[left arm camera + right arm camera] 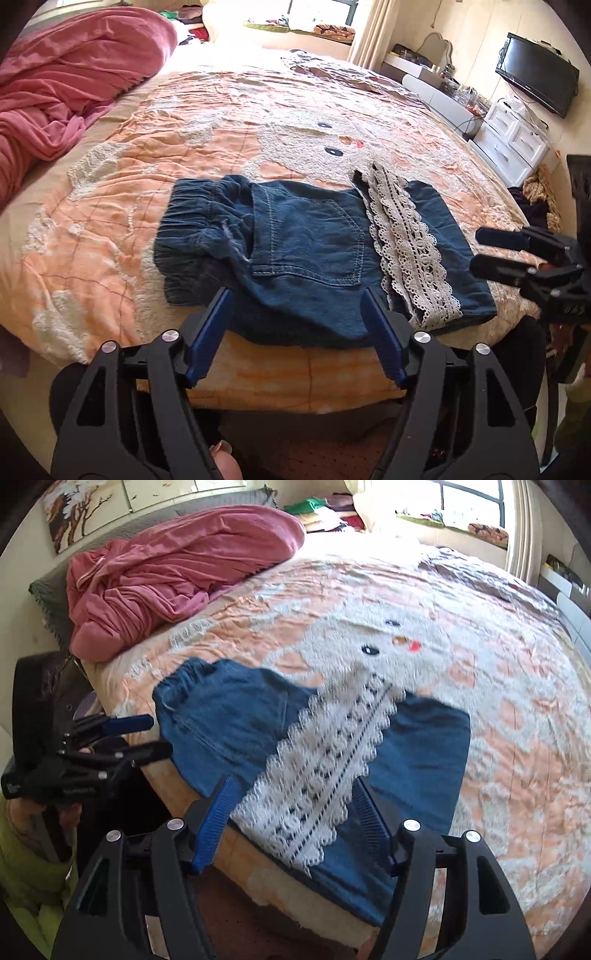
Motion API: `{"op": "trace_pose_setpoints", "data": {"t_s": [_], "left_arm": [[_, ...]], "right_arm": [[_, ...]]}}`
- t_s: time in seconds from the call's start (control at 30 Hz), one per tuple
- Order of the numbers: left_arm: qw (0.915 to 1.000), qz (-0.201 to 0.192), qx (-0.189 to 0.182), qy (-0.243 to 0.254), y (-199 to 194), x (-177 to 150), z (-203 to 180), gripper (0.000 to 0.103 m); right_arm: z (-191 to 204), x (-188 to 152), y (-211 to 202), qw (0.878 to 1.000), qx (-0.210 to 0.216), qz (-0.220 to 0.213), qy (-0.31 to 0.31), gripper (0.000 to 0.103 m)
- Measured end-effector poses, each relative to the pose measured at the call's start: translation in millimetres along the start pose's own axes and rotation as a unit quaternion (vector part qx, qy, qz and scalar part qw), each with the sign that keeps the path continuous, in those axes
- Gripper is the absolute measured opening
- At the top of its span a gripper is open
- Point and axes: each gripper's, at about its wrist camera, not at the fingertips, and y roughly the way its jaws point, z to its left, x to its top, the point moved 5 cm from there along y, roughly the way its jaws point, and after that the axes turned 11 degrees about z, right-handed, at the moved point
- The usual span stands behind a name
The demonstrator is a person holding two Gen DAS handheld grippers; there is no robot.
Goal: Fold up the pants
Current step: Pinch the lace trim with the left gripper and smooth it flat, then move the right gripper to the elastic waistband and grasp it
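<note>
Denim pants (306, 243) lie folded at the near edge of the bed (258, 110), lace trim (410, 251) across the top. Left gripper (295, 334) jaws wide apart, nothing between them, hovering near the pants' edge. Right gripper (291, 821) jaws also spread and empty, above the lace. Pink blanket (177, 572) bunched well apart.
</note>
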Motion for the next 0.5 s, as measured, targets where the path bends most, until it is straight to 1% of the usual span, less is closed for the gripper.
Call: {"op": "trace_pose_setpoints", "data": {"t_s": [0.03, 0.1, 0.17, 0.33, 0.5], "left_arm": [[1.0, -0.001, 0.001, -0.003, -1, 0, 2, 0.068], [0.9999, -0.003, 0.004, -0.009, -3, 1, 7, 0.071], [0.9998, -0.005, 0.01, -0.014, -5, 2, 12, 0.074], [0.9994, -0.006, 0.021, -0.026, -6, 4, 22, 0.083], [0.9988, -0.002, 0.03, -0.038, -4, 4, 33, 0.088]], "right_arm": [[2, 6, -2, 1.0, -0.001, -0.004, -0.004, 0.07], [4, 17, -3, 1.0, 0.001, -0.01, -0.013, 0.071], [8, 30, -3, 1.0, 0.001, -0.016, -0.022, 0.075], [21, 56, -2, 0.998, 0.009, -0.028, -0.049, 0.077], [34, 81, 9, 0.996, 0.022, -0.027, -0.076, 0.08]]}}
